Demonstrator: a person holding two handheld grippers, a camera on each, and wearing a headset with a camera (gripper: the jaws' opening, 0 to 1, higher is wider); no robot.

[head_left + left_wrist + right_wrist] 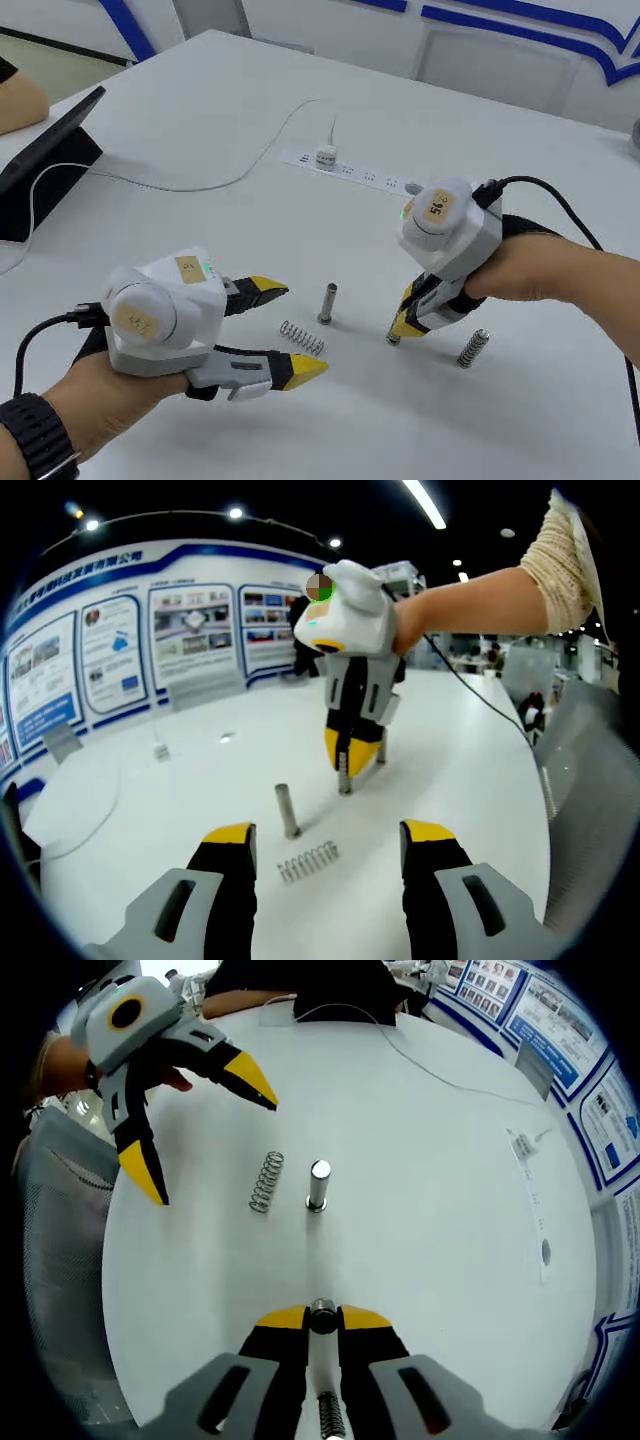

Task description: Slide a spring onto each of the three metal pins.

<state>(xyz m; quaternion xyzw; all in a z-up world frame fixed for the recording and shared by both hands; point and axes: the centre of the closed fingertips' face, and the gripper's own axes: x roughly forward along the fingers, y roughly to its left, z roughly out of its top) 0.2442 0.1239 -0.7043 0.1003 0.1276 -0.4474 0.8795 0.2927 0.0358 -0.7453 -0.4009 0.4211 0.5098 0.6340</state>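
My left gripper (288, 331) is open at the lower left, its yellow tips on either side of a loose spring (302, 338) that lies flat on the white table. In the left gripper view the same spring (308, 861) lies just ahead of the open left gripper (330, 835). A bare metal pin (327, 303) stands upright just beyond the spring. My right gripper (405, 324) points down, shut on a second pin (393, 337) whose foot rests on the table. In the right gripper view that pin's top (322, 1312) sits between the tips. Another spring (473, 347) stands to the right, apparently on a third pin.
A white power strip (345, 170) with a plug (326, 155) and a thin cable (200, 185) lies at the back of the table (200, 100). A dark screen (45, 150) stands at the far left. A person's arm (20, 100) shows at the left edge.
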